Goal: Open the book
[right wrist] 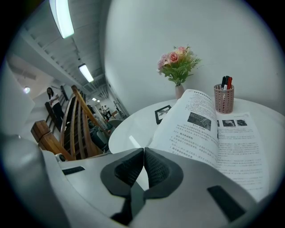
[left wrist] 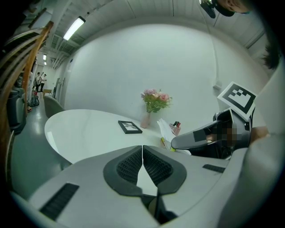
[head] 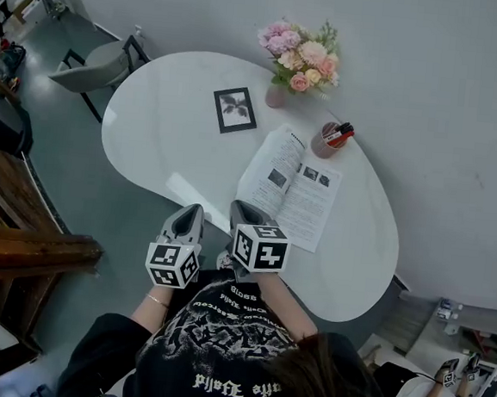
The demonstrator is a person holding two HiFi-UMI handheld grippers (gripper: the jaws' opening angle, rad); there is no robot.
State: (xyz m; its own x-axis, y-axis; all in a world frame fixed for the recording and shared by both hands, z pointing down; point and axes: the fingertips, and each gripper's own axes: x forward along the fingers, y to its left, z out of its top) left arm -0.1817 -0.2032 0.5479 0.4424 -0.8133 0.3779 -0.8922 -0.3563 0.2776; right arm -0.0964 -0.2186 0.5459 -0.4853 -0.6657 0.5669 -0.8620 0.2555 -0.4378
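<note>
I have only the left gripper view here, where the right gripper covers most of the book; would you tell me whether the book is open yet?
Observer: Yes. The head view shows the book lying open on the white table, with its left pages arching up.
Operator: Thank you. Is the right gripper holding a page?
Observer: No. The right gripper view shows the right gripper with its jaws together and nothing between them.
Operator: And is anything resting on the pages?
Observer: Nothing. In the head view the pen cup stands beside the book's far edge, not on it.
</note>
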